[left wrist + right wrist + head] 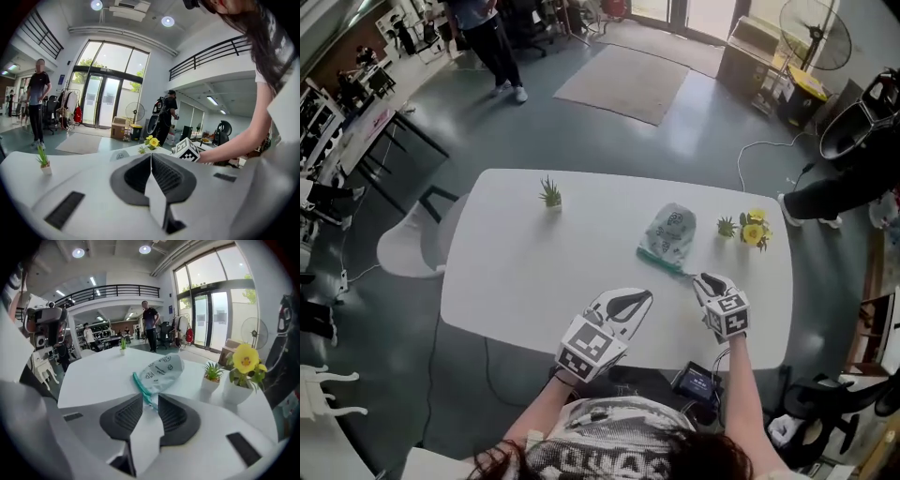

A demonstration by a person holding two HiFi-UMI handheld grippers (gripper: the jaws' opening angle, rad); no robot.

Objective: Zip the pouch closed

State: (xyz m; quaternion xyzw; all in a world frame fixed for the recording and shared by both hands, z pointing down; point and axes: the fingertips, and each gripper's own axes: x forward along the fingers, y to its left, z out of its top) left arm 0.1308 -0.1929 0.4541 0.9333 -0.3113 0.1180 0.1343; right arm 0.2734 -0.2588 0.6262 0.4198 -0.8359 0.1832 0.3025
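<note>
Right gripper view | right gripper [149, 400] jaws apart | pouch [161, 370] zip between

Table [516, 272]: centre of the head view, spanning most of its width
Pouch [671, 232]: on the table, right of centre, its near end running toward the lower right
Lone plant [550, 193]: on the table near its far edge, well left of the pouch
Small plant [727, 226] and flower pot [755, 230]: side by side on the table, just right of the pouch, the flower pot outermost
Left gripper [628, 302]: lower centre, over the table's near edge, well apart from the pouch
Right gripper [703, 279]: just before the pouch, whose near end lies in line with the gap between its jaws
Rug [623, 82]: on the floor behind the table, upper centre
Chair [408, 246]: left of the table
Fan [814, 33]: upper right corner
</note>
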